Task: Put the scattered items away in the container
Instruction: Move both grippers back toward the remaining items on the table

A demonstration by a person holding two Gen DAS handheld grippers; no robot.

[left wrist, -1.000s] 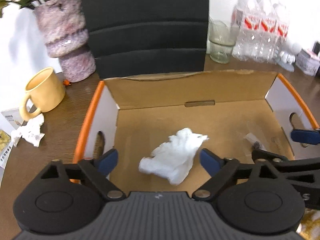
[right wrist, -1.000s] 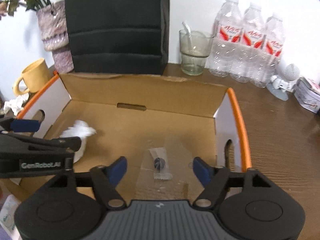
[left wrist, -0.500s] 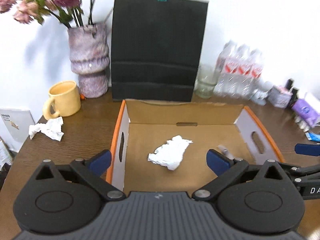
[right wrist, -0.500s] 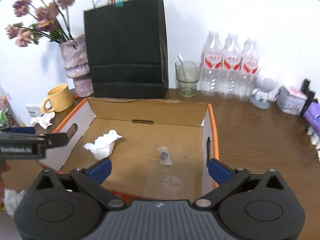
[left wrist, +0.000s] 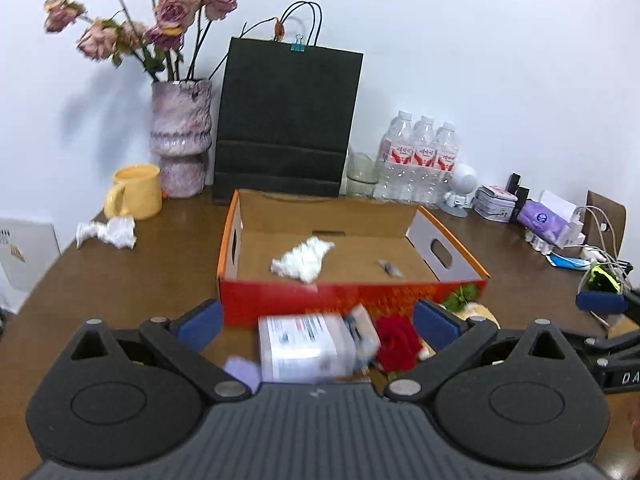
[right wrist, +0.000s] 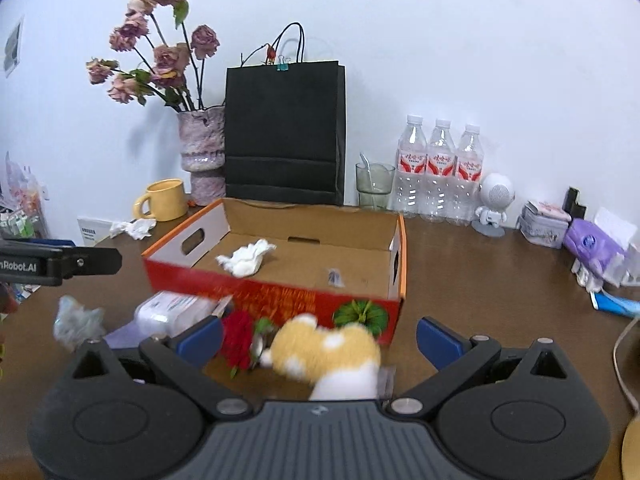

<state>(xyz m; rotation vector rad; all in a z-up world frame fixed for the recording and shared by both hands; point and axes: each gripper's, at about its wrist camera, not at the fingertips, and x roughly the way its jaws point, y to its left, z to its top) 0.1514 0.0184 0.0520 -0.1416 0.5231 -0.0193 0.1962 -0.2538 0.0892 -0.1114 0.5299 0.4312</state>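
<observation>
Hovering in front of the cardboard box, the left gripper has its jaws spread wide and empty after just opening; a white packet lies on the table between them. The right gripper, likewise spread, frames a plush toy. A crumpled tissue lies inside the box.

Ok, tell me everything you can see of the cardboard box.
The cardboard box is an open, shallow tray, red-printed outside with orange rims, plain brown inside, and oval hand holes in both end walls. It sits flat on the wooden table. Inside lie a crumpled white tissue and a small clear packet.
</observation>
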